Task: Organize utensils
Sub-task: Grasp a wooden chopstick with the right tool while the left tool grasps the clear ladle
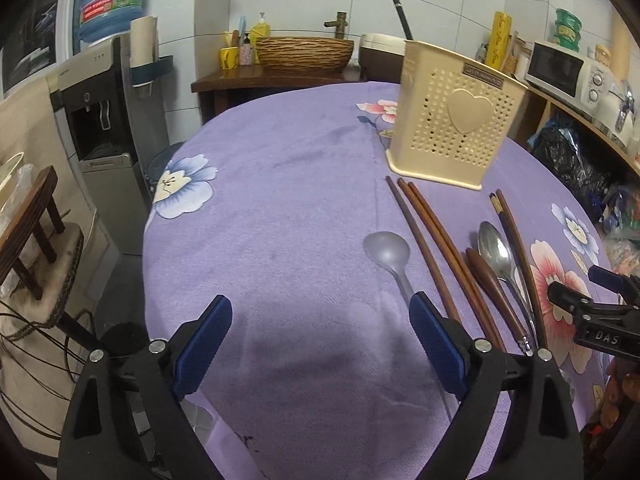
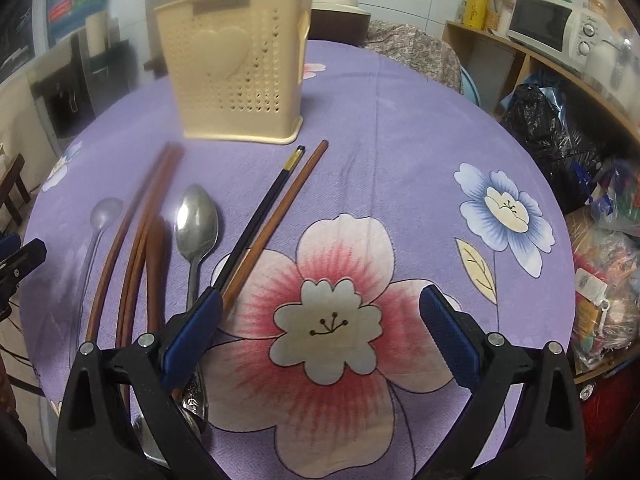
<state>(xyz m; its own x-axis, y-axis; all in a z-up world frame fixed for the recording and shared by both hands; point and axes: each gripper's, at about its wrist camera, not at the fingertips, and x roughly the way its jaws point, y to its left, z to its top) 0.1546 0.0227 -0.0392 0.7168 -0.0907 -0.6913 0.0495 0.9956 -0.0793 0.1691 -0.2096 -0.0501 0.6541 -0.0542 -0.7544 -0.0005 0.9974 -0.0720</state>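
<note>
Both the left gripper and the right gripper are held wide and empty. Brown wooden chopsticks and a steel spoon are laid on the purple-clothed worktop before the cream perforated plastic holder. Because the utensils are packed closely, two could be pinched together, or a chopstick rolled away.

Open right tongs over purple floral tablecloth, utensils beside cream holder

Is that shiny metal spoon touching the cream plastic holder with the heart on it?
Apart. In the right wrist view, bare purple cloth separates the shiny metal spoon from the base of the cream perforated plastic holder.
</note>
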